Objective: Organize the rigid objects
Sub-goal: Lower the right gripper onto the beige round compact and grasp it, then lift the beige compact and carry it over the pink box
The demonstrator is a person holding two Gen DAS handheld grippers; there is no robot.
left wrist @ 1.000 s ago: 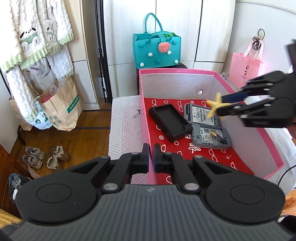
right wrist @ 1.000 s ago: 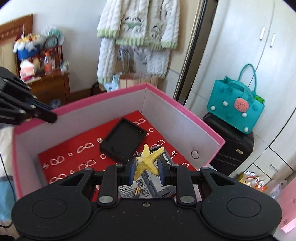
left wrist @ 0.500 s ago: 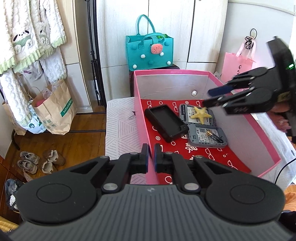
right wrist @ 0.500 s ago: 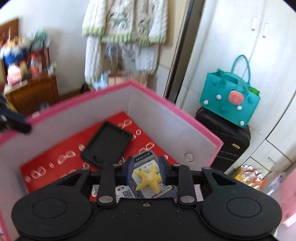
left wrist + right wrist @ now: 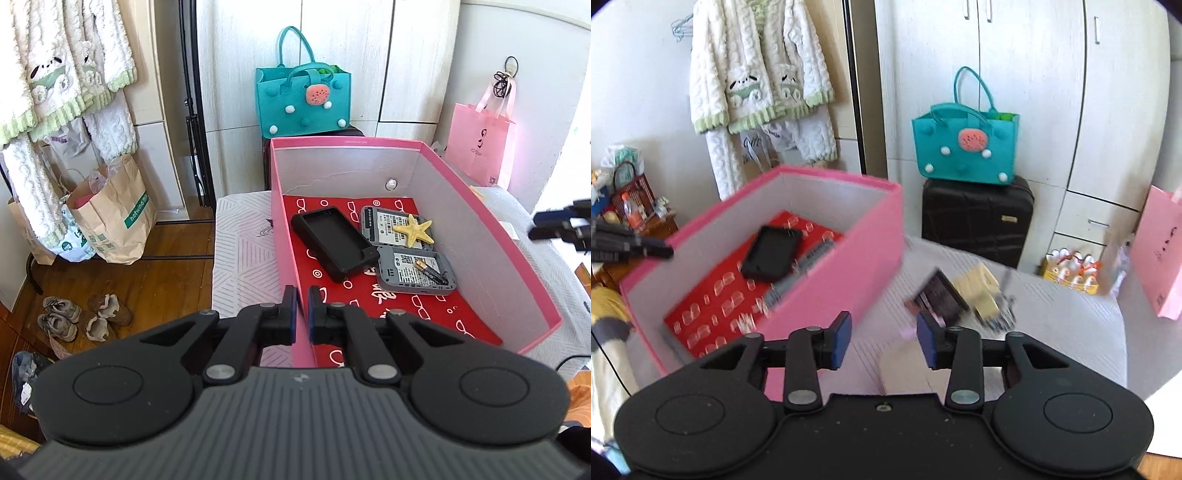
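Note:
A pink box (image 5: pixel 480 206) with a red patterned floor stands on the bed. Inside it a yellow starfish (image 5: pixel 413 230) lies on a grey device (image 5: pixel 376 221), beside a black case (image 5: pixel 332 242) and a second grey device (image 5: pixel 402 275) bearing a battery (image 5: pixel 430 271). My left gripper (image 5: pixel 303 295) is shut on the box's near left wall. My right gripper (image 5: pixel 884 328) hangs over the bedcover just right of the box (image 5: pixel 849 258), its jaws opening with nothing between them. In the left wrist view the right gripper (image 5: pixel 554 225) shows at the right edge.
On the bedcover ahead of the right gripper lie a blurred dark flat item (image 5: pixel 938 295) and a pale yellow item (image 5: pixel 982 291). Behind stand a black suitcase (image 5: pixel 979 218) with a teal bag (image 5: pixel 964 147), and a pink bag (image 5: pixel 1160 254).
The right gripper let go of the starfish, which now lies on the grey device. It then swung right, out of the box, with jaws widening. The left gripper kept its hold.

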